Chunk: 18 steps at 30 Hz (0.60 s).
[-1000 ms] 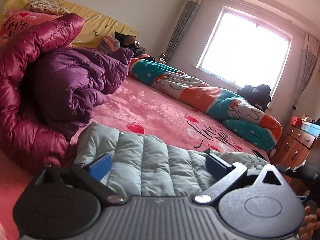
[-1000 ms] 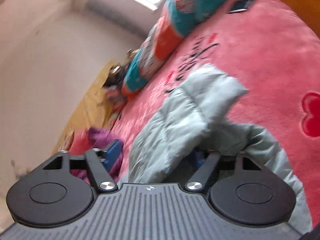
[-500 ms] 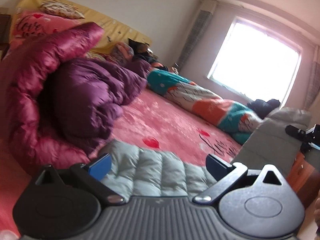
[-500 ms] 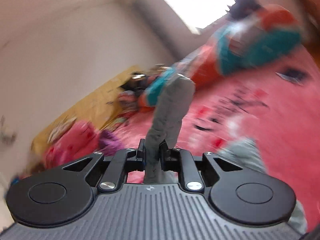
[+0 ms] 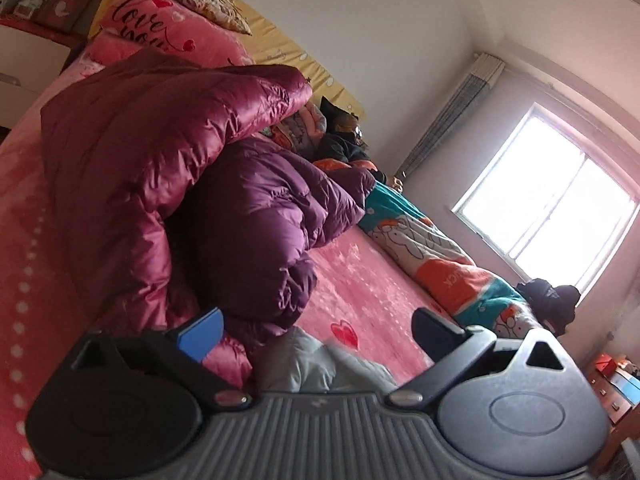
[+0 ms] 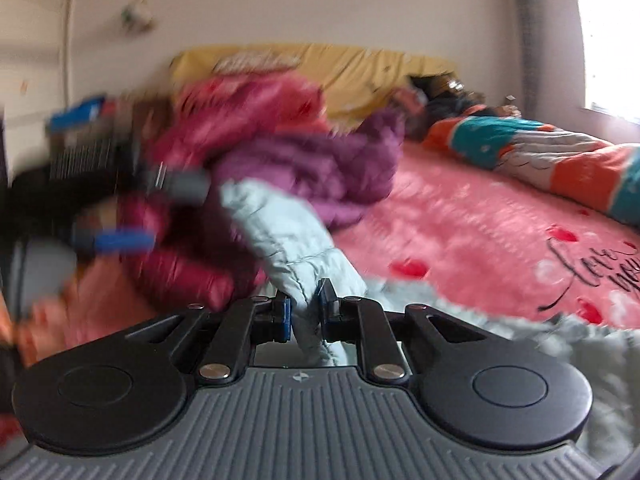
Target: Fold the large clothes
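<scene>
A pale grey quilted jacket (image 6: 292,232) lies on the pink bed (image 6: 460,216). My right gripper (image 6: 304,312) is shut on a fold of the jacket, which rises away from the jaws toward the left. The rest of the jacket spreads to the lower right. In the left wrist view a small part of the jacket (image 5: 320,364) shows just beyond my left gripper (image 5: 316,328), which is open and empty above it. My left gripper also shows blurred at the left of the right wrist view (image 6: 120,236).
A heap of magenta (image 5: 152,168) and purple (image 5: 264,224) puffer coats lies on the bed's left. A rolled teal and orange quilt (image 5: 448,264) runs along the far side. A person (image 5: 344,140) lies near the yellow headboard (image 5: 280,44). A dresser (image 5: 616,384) stands at right.
My right gripper closed on the grey jacket, lifted the fold and carried it left toward the coat heap. My left gripper stayed open and tilted, with less jacket in front of it.
</scene>
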{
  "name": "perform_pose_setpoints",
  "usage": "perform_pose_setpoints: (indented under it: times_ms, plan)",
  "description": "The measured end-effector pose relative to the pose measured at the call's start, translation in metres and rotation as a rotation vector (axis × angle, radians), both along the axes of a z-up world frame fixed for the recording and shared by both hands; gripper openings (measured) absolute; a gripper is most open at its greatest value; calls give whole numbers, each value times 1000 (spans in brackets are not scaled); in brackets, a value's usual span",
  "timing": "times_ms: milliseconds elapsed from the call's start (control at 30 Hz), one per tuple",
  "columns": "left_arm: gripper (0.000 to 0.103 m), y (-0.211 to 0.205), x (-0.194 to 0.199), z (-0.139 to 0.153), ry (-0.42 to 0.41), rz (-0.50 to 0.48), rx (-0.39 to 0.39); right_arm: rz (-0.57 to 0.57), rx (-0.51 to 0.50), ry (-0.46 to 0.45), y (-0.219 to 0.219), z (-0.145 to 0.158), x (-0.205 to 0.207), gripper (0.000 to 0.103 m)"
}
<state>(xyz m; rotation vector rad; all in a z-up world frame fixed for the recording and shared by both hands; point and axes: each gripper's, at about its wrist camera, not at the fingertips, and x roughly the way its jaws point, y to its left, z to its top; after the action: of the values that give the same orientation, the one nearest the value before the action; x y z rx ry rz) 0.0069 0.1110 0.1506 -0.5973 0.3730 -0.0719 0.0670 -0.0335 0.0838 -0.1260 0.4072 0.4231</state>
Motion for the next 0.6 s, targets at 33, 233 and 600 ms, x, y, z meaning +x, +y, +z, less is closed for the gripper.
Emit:
perform_pose_setpoints:
  times_ms: [33, 233, 600]
  plan:
    - [100, -1, 2, -2, 6, -12, -5, 6, -23, 9, 4, -7, 1, 17]
    - [100, -12, 9, -9, 54, -97, -5, 5, -117, 63, 18, -35, 4, 20]
    - [100, -31, 18, -21, 131, -240, 4, -60, -76, 59, -10, -12, -18, 96]
